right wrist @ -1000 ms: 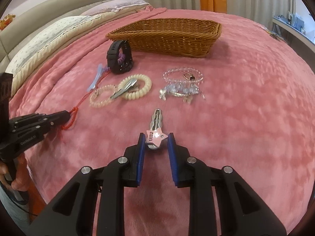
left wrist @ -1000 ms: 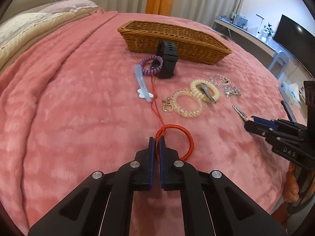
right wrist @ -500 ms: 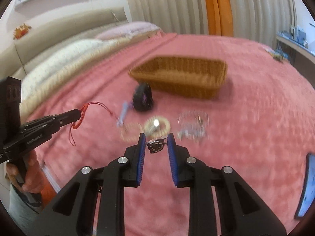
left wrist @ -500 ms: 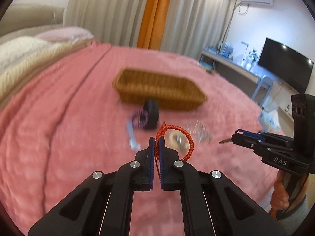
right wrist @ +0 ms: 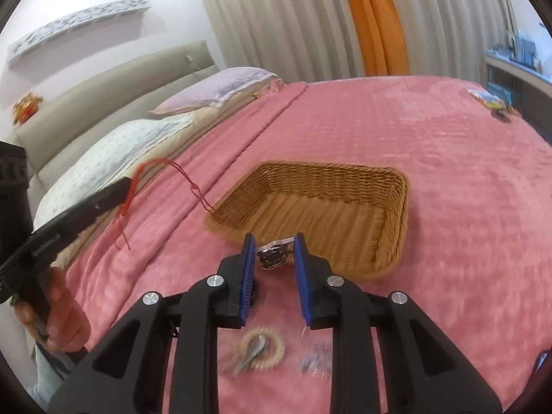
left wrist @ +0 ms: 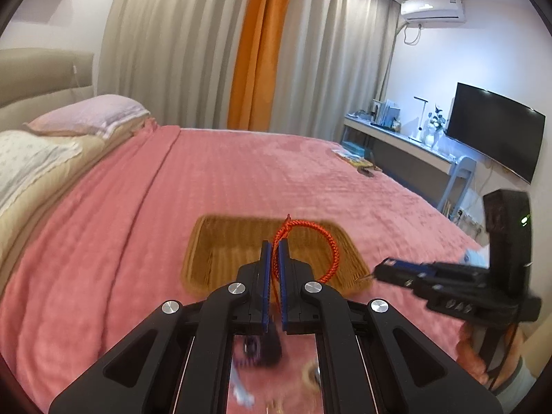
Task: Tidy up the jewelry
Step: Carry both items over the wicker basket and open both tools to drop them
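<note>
Basket: wicker, nothing visible inside.
Your left gripper: clenched on red cord.
Your right gripper: grasping hair clip.
Writing: unreadable.

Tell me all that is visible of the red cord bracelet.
The red cord bracelet is a braided red-orange loop with a knot and thin loose tails. It looks like woven string. It is off the bed, pinched between the shut blue pads of the left gripper, its loop standing up in front of the wicker basket. In the right view its tails hang free.

left claw: black, blue pads | silver screws | right claw: same
</note>
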### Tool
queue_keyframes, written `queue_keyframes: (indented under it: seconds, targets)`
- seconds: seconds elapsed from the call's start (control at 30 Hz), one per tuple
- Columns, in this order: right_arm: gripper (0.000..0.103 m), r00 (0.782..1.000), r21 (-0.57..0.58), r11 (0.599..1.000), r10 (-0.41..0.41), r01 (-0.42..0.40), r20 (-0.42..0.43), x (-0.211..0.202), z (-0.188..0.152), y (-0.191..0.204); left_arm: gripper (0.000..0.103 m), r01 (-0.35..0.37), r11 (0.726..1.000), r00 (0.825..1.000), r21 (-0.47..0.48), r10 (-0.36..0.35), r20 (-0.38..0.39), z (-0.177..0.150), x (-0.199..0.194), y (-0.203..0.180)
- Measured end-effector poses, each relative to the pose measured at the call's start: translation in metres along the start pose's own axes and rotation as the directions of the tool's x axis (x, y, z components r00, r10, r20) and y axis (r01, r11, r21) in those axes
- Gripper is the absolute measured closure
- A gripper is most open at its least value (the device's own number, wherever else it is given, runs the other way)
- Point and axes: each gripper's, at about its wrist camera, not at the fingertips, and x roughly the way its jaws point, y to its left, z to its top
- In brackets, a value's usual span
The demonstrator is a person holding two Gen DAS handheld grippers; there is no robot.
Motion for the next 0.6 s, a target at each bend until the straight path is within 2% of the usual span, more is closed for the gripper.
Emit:
queue_keyframes:
  seconds: [0.07, 0.2, 0.27, 0.37, 0.6]
  targets:
    - [0.083, 1.0, 0.023, 1.0, -0.002, 0.002, 0.0, 0.022, 0.008, -0.012, 0.101, -0.014, 1.0, 1.0, 0.016, 0.014, -0.006, 0.004, 0.021, 0.001]
    - [0.083, 1.0, 0.051, 0.998, -0.021, 0.02, 0.015, 0.065, 0.016, -0.034, 0.101, 0.003, 1.0, 0.999, 0.017, -0.002, -0.044, -0.001, 0.073, 0.009]
    - [0.083, 0.999, 0.055, 0.998, -0.029, 0.028, 0.026, 0.079, 0.021, -0.042, 0.101, 0.009, 1.0, 0.997, -0.011, -0.01, -0.079, -0.005, 0.099, 0.018]
    - [0.083, 0.999, 0.06, 0.998, -0.038, 0.036, 0.036, 0.097, 0.024, -0.053, 0.101, -0.003, 0.999, 0.993, -0.037, -0.002, -0.114, -0.008, 0.123, 0.03]
    - [0.083, 0.996, 0.036, 0.996, -0.084, 0.084, -0.026, 0.125, 0.019, -0.063, 0.1, -0.015, 0.999, 0.978, -0.04, 0.006, -0.21, -0.027, 0.154, 0.034]
